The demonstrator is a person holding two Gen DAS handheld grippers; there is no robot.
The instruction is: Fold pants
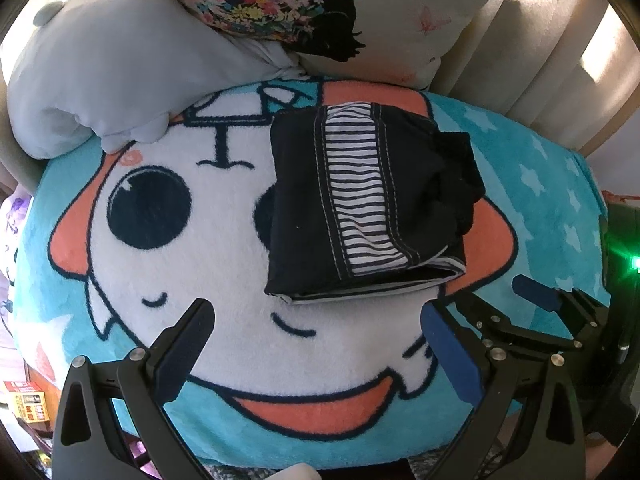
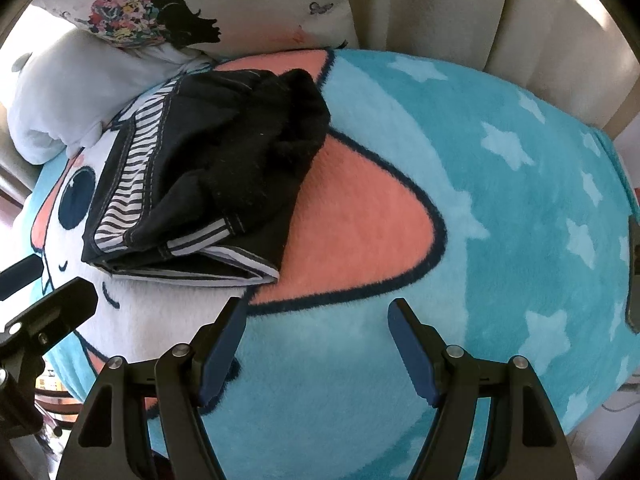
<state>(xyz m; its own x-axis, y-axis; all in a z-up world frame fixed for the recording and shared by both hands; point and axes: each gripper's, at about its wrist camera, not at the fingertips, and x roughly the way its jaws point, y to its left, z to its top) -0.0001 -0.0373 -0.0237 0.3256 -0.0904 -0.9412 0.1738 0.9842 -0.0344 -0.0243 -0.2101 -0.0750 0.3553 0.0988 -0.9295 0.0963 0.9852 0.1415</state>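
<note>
1 folded pants, 2 claws agape: left claw, right claw; maybe 3 pillows.

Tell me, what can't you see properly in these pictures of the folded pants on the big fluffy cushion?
- Pants: the inner layers and underside are hidden by the top fold, in both views.
- Cartoon cushion: its second eye is mostly covered by the pants in the left wrist view.
- Flowered pillow: cut off by the top edge.
- Both grippers, left and right, stand open, but the hands holding them are out of frame.
</note>
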